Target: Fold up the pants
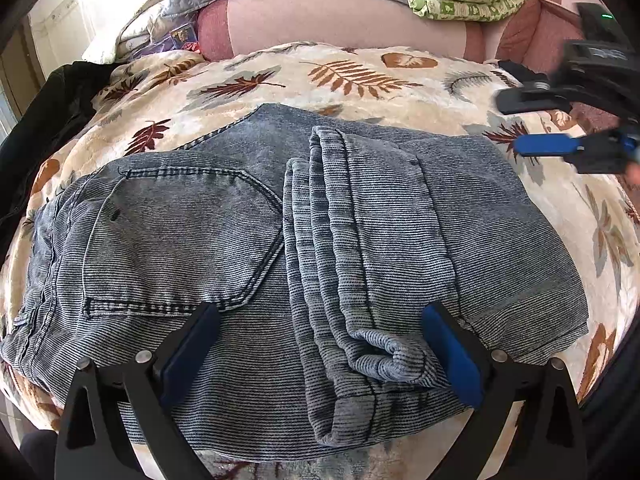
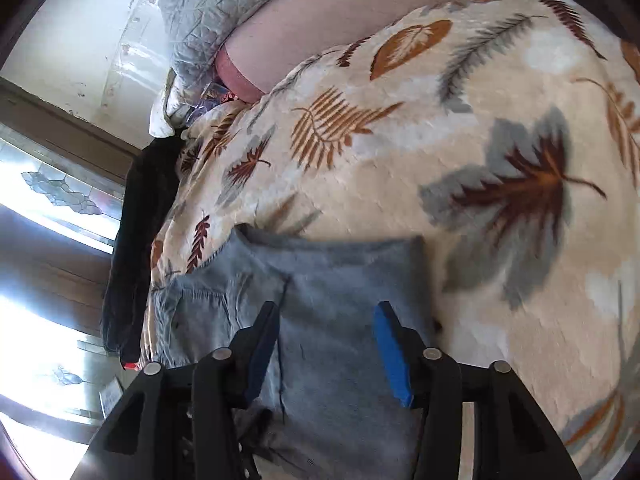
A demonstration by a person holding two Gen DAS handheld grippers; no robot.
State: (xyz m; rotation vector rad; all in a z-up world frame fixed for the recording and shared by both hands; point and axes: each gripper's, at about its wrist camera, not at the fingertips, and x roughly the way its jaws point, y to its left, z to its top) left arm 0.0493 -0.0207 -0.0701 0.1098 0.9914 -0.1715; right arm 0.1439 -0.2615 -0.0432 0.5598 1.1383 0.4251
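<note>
Pants lying folded under two parted grippers

The pants [image 1: 304, 220] are stretching left-right beneath the left gripper [image 1: 320, 348]; the right gripper [image 2: 326, 344] is hanging empty.

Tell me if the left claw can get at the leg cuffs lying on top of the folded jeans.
Probably yes. The left claw is open above the jeans, the leg cuffs lie between its fingers, and nothing covers them. The right claw is off at the far right edge, clear of the way.
</note>
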